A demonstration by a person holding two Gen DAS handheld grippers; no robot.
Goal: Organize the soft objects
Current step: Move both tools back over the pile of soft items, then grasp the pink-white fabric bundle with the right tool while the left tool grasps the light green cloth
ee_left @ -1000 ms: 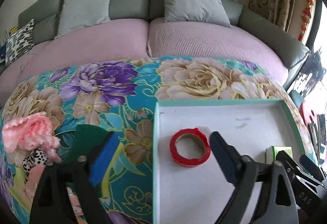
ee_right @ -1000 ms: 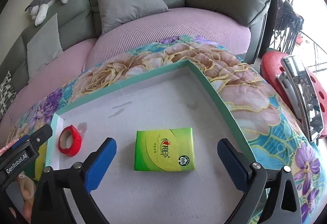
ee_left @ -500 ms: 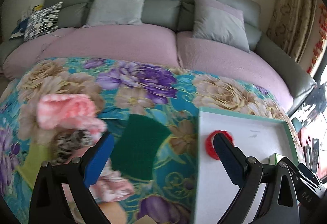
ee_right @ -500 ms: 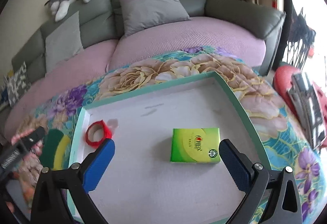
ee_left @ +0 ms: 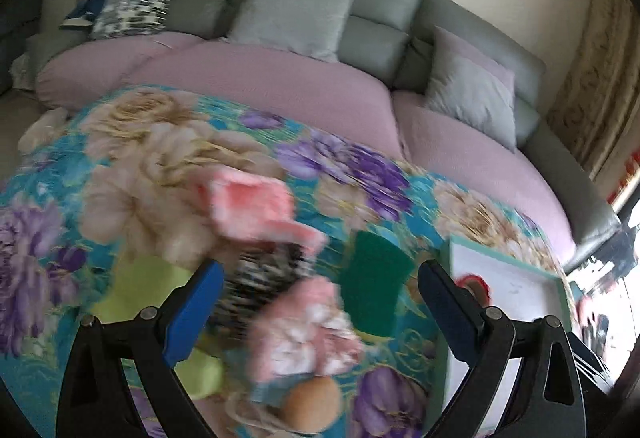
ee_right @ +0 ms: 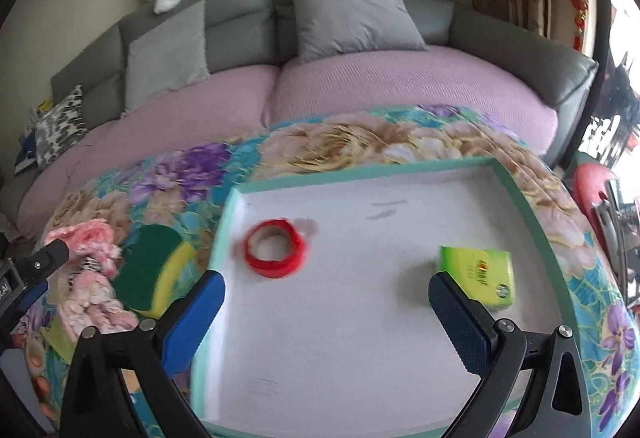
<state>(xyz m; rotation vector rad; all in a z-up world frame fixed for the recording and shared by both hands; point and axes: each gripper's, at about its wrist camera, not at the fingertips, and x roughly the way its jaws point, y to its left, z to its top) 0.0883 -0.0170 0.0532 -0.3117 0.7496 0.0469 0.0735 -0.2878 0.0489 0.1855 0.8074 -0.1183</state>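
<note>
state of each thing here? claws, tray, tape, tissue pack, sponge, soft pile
left claw: open, empty
right claw: open, empty
green-rimmed white tray: holds tape and pack
red tape roll: flat, in tray
green tissue pack: flat, in tray
green-and-yellow sponge: outside tray
pink fluffy soft pile: outside tray

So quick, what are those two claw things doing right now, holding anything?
Left gripper: open, holding nothing, over the soft pile.
Right gripper: open, holding nothing, over the tray.
</note>
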